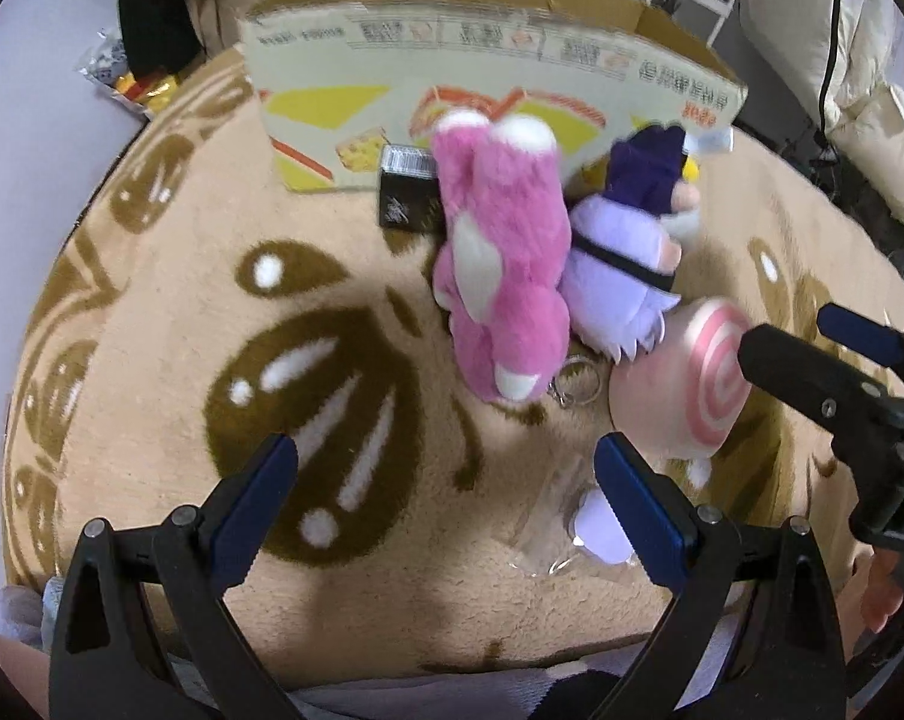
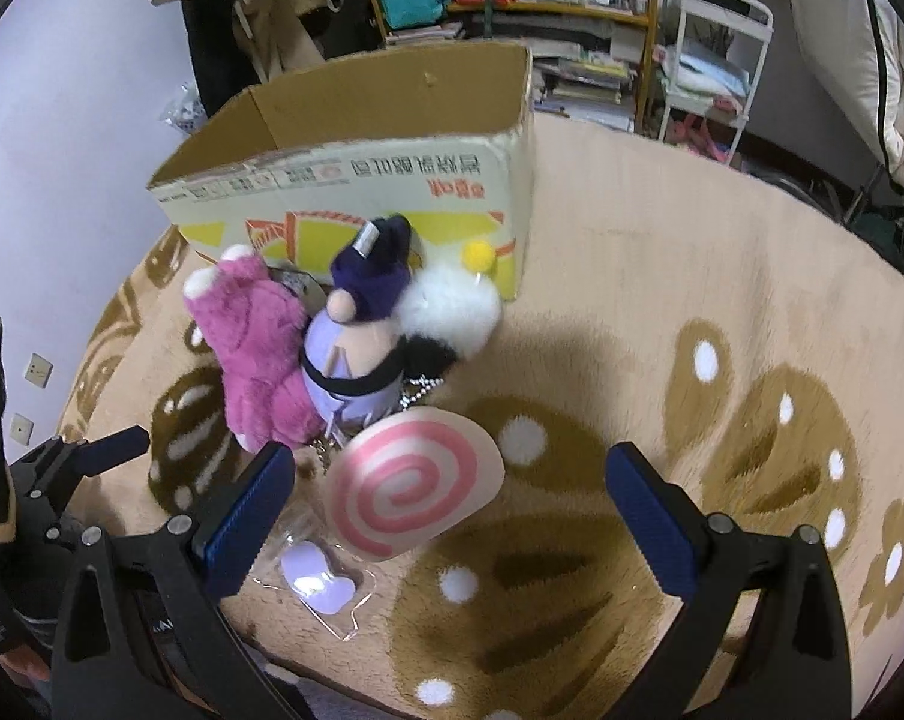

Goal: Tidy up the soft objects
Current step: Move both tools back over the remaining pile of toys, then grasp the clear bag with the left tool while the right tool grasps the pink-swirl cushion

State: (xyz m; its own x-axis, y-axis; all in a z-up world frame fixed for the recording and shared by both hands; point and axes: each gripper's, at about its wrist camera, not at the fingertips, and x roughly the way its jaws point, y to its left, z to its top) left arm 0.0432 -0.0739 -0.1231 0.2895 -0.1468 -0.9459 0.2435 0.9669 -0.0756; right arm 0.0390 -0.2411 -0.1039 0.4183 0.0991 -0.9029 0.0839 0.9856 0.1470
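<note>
A pink plush bear (image 1: 499, 264) (image 2: 260, 354) lies on the rug beside a purple plush doll (image 1: 625, 252) (image 2: 356, 348). A white and black fluffy toy (image 2: 452, 312) lies behind the doll. A round pink-swirl plush (image 1: 691, 384) (image 2: 410, 486) lies nearest. A small lilac item in a clear wrapper (image 1: 595, 528) (image 2: 320, 576) lies in front. An open cardboard box (image 1: 481, 96) (image 2: 362, 180) stands behind the toys. My left gripper (image 1: 446, 504) is open and empty above the rug. My right gripper (image 2: 452, 516) is open, with the swirl plush between its fingers, apart from both pads.
A beige rug with brown patterns (image 1: 152, 360) (image 2: 721, 360) covers the floor. A small black box (image 1: 407, 192) leans by the cardboard box. Shelves (image 2: 571, 12) and a white rack (image 2: 715, 72) stand beyond the rug. Snack packets (image 1: 128, 81) lie at the far left.
</note>
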